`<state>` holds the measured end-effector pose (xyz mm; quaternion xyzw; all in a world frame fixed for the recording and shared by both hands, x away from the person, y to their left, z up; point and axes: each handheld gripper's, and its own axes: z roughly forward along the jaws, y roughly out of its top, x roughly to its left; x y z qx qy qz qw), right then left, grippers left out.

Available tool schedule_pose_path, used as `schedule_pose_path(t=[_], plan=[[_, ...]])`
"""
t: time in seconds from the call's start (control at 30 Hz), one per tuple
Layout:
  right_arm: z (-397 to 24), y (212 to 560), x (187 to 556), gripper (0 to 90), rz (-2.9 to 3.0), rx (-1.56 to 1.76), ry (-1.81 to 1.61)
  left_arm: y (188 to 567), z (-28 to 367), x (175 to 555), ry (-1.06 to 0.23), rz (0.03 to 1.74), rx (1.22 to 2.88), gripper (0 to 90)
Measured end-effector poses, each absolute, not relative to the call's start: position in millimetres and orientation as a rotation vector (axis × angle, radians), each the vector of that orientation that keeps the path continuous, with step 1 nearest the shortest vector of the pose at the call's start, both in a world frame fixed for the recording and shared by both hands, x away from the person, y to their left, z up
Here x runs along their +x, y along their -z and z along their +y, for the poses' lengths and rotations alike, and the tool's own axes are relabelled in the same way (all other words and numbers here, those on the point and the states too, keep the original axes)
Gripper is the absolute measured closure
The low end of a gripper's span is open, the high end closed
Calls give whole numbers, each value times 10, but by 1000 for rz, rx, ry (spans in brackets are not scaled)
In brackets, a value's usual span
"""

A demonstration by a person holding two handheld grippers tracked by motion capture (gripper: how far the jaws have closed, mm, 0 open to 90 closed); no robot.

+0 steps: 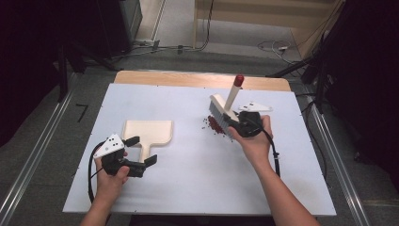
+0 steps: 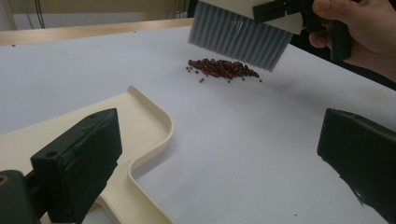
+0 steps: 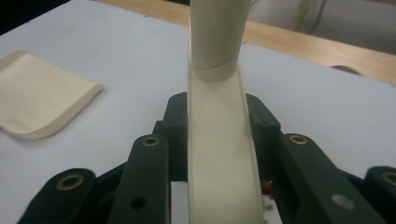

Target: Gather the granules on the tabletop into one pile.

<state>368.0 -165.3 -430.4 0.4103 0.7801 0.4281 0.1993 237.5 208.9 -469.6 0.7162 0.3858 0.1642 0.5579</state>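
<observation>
- Red beans (image 1: 215,125) lie heaped on my counter (image 1: 197,188), under the brush (image 1: 221,109) pinched by my right hand-held gripper (image 1: 236,123).
- Left hand-held gripper (image 1: 140,150) spread around the dustpan (image 1: 148,132) handle, not gripping.
- Sweeping now could shove that loose pan and scatter beans.

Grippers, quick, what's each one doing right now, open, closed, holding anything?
Left gripper: open, jaws either side of the dustpan handle, not pressing it.
Right gripper: closed on the brush, bristles above the red beans.

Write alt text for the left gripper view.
A brush, gripped by the right tool, hangs just above a small pile of red beans on a white table. Nearer, the left tool stands open beside a cream dustpan.
</observation>
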Motion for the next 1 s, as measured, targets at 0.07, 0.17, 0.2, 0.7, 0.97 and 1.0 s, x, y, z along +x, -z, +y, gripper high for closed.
schedule_pose_path(t=[0.07,0.17,0.2,0.7,0.97,1.0], plan=[[-1503,4342,3647,657,2220,1147,-1221,4693,2098,2368,-386,910,1687,3],[-1311,4421,3621,657,2279,1139,-1215,4695,2112,2367,-386,913,1681,3],[-1267,4447,3622,657,2293,1140,-1213,4693,2117,2366,-387,912,1682,3],[-1585,4489,3733,657,2210,1267,-1121,4692,2103,2375,-387,909,1683,3],[-1718,4363,3677,657,2238,1142,-1220,4689,2107,2372,-388,910,1684,3],[-1737,4354,3679,657,2265,1104,-1225,4689,2107,2372,-387,911,1683,3]])
